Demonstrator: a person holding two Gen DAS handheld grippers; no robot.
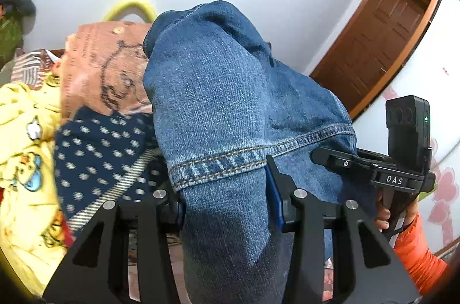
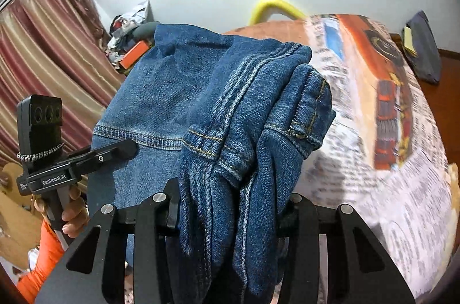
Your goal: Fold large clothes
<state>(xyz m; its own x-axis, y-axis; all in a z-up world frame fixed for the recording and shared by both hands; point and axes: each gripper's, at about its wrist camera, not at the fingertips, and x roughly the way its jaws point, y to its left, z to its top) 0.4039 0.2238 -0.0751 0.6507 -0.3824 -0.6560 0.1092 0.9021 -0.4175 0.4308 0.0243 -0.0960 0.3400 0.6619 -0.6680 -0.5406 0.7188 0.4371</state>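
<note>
Left tool (image 1: 227, 200) clamped on blue jeans (image 1: 218, 91) lifted above bed (image 2: 373, 160); right tool (image 2: 230, 214) gripping bunched denim hems; right tool reads "DAS", left "GenRobot.AI"; only left view shows wooden door (image 1: 371, 45)

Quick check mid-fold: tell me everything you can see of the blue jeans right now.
The jeans are mid-blue denim with tan double stitching along the hems. They are bunched and draped, not flat, lifted above the cluttered bed. The left gripper is clamped on one thick fold just below a stitched hem; the right gripper is clamped on a gathered bundle with several seams and hems stacked together. Cloth hangs down past both sets of fingers. The waistband and pockets are not identifiable.
</note>
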